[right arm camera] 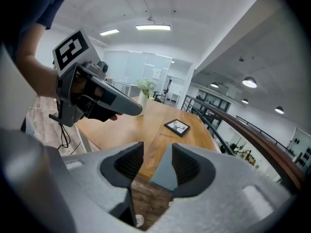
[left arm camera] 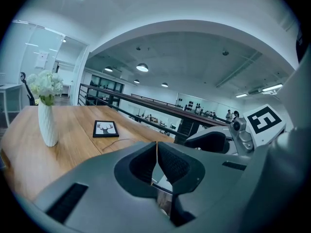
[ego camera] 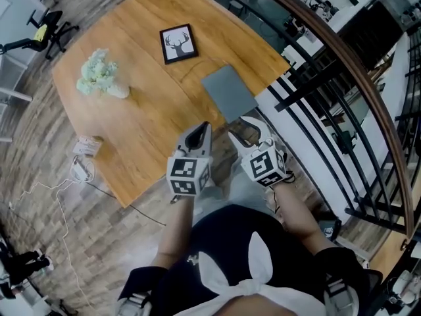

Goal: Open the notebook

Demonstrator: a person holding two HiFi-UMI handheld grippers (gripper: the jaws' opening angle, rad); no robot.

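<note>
The flat grey notebook (ego camera: 228, 92) lies closed on the light wooden counter (ego camera: 151, 104), close to the edge nearest the person and beside the corner by the dark metal railing (ego camera: 329, 78). That puts its near edge within easy reach of both tools. The right gripper (ego camera: 250, 127) hovers just at that edge with its jaws apart, probably ready to take the cover. In the right gripper view a grey corner of the notebook shows in the gap, against one jaw, though contact cannot be judged. The left gripper (ego camera: 201, 129) hangs beside it over the counter edge, jaws together and empty, likely kept free to steady the book. Farther back stand a black-framed deer picture (ego camera: 178, 43) and a white vase of pale flowers (ego camera: 99, 74), both well apart from the notebook. Nothing lies between the jaws and the cover; the railing close on the right looks like the only thing crowding that hand.
</note>
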